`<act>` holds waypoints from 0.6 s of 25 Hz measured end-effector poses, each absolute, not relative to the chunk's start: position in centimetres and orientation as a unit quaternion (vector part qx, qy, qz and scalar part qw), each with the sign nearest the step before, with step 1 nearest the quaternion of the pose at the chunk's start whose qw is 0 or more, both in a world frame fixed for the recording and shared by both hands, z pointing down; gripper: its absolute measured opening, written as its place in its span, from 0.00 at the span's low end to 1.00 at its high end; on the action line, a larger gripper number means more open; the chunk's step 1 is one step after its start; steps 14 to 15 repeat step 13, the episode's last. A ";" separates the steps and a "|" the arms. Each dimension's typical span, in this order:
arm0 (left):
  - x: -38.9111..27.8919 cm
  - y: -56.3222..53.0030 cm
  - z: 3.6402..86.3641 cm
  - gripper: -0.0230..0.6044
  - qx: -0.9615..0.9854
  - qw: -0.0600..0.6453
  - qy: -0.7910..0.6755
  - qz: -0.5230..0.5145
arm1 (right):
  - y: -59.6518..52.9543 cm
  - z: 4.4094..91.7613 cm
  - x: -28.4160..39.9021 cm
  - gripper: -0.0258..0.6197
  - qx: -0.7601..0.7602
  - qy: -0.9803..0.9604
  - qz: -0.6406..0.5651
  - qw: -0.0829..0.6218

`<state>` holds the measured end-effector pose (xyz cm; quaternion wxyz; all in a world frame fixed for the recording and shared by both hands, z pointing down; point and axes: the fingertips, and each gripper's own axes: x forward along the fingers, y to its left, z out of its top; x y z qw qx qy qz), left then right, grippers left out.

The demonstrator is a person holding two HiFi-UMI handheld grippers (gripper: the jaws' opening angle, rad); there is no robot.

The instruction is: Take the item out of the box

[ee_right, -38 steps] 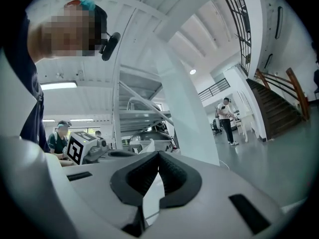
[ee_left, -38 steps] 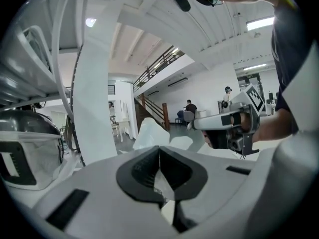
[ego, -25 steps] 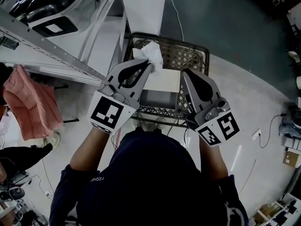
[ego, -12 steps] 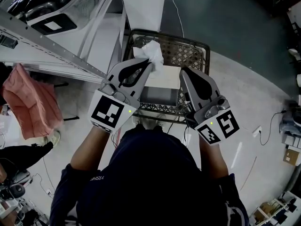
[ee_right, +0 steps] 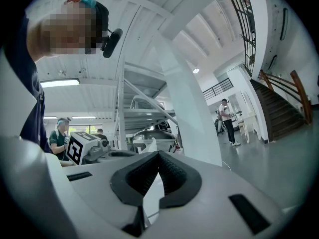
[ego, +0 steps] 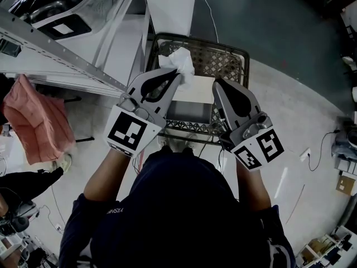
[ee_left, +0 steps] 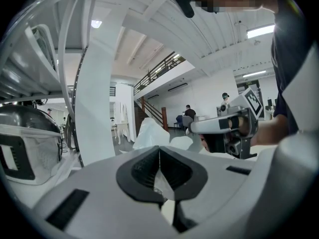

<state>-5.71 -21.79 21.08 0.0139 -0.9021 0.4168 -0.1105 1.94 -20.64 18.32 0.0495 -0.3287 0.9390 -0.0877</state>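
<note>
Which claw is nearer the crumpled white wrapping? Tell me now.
Left. The left claw is shut with its tip on the crumpled white wrapping; the right claw sits apart, at the right edge of the white box.

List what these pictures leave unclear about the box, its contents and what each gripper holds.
- Inside of the white box: in the head view, covered by the left gripper, the right gripper and the white wrapping.
- What the white wrapping is or contains: crumpled, pinched in the shut left gripper.
- White sheet in the right gripper's closed jaws: the right gripper view shows only a sliver; box flap or not, unclear.
</note>
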 end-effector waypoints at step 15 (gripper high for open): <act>-5.8 -21.5 21.6 0.05 -0.904 0.016 0.409 -0.120 | -20.5 19.0 1.7 0.08 -0.327 0.939 -0.097 0.043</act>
